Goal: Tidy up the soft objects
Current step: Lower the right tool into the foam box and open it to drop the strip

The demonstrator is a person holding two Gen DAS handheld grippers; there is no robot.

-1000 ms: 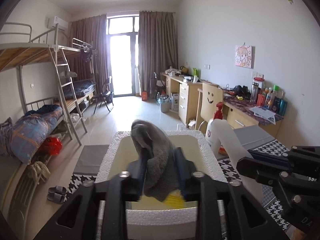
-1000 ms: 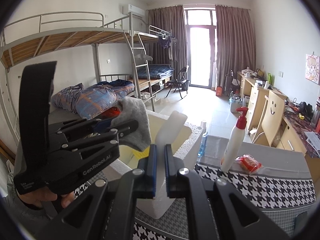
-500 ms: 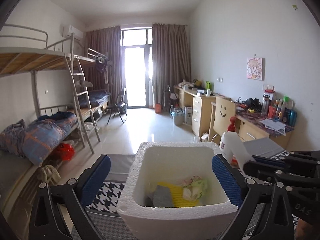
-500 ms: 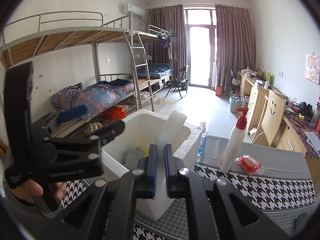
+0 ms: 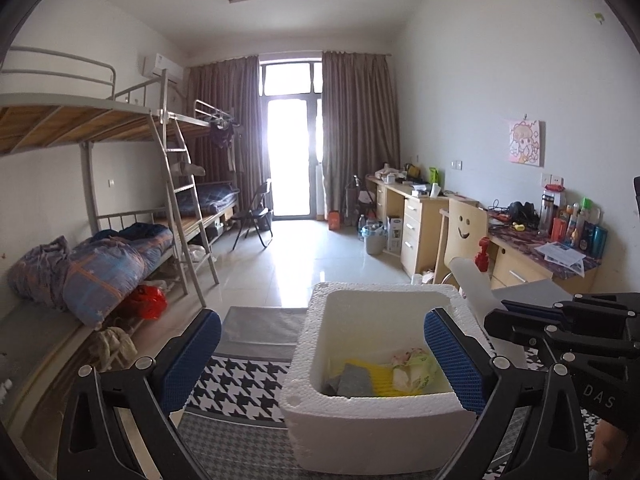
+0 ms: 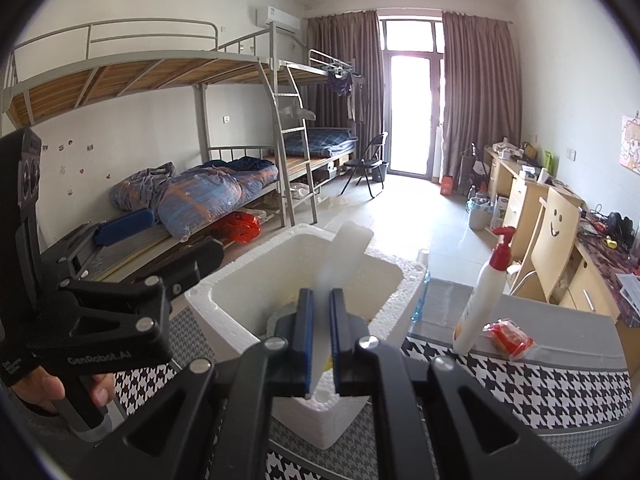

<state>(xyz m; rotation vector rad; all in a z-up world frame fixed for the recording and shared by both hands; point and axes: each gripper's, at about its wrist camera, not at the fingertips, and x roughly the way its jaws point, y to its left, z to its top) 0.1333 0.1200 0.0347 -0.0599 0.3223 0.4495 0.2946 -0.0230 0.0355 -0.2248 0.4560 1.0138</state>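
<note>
One grey cloth [image 5: 353,380] now dropped in foam box [image 5: 372,416], left claw [image 5: 320,356] emptied.

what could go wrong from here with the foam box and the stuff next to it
1. The right gripper is shut on a thin white foam sheet standing over the white foam box; a squeeze or twist might snap it.
2. The left gripper hangs open with one finger over the box; moving sideways could knock the light box.
3. The tall white pump bottle with a red top stands close on the houndstooth cloth and may tip if bumped.
</note>
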